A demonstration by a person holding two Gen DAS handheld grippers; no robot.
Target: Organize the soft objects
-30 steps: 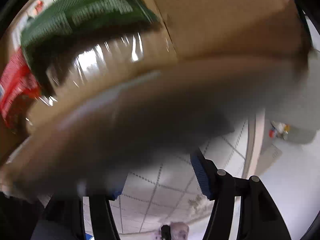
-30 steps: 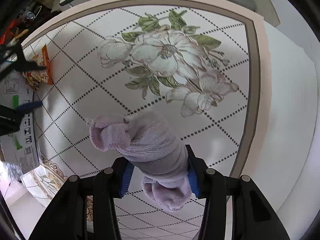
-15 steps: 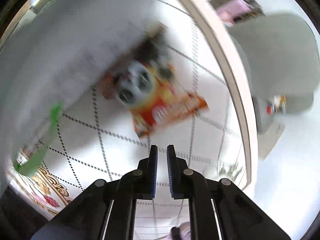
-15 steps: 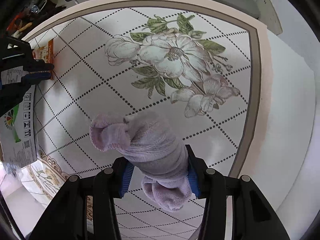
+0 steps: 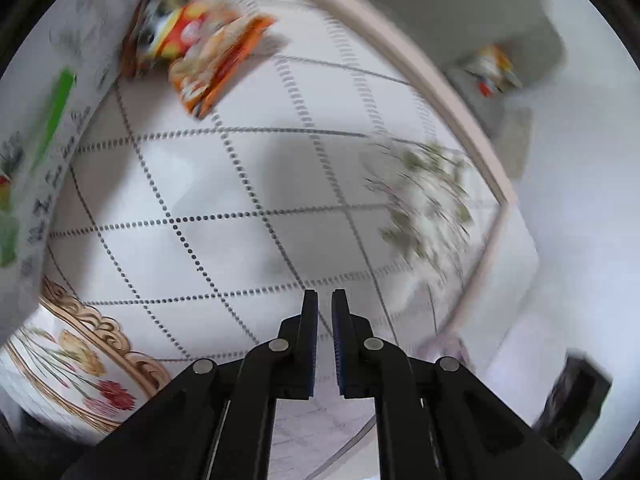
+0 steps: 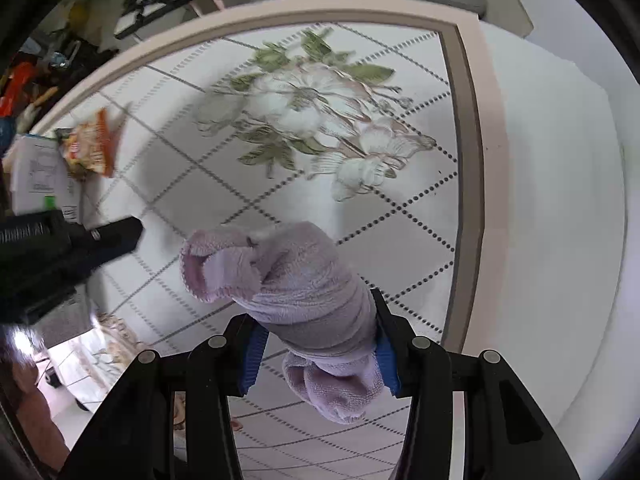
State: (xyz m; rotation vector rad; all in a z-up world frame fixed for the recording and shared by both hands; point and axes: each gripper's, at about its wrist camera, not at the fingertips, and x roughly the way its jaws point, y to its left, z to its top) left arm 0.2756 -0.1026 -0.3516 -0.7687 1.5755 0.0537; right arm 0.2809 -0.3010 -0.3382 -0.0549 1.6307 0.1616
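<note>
My right gripper [image 6: 318, 344] is shut on a rolled lilac towel [image 6: 296, 280] and holds it above the patterned table [image 6: 400, 240]. My left gripper [image 5: 324, 300] is shut and empty, above the table's middle [image 5: 240, 200]; it also shows in the right wrist view [image 6: 100, 240] at the left, close to the towel. An orange snack bag [image 5: 208, 52] lies at the far left of the table, seen too in the right wrist view [image 6: 92, 148].
A white carton with green print [image 5: 44, 140] stands at the table's left edge beside the snack bag. A grey seat with small items [image 5: 492, 68] stands beyond the table's far rim. Clutter lies on the floor at the far left [image 6: 60, 52].
My left gripper has swung away from the carton, shut, and moved over the table toward the right gripper. The right gripper has kept hold of the towel and shifted slightly.
</note>
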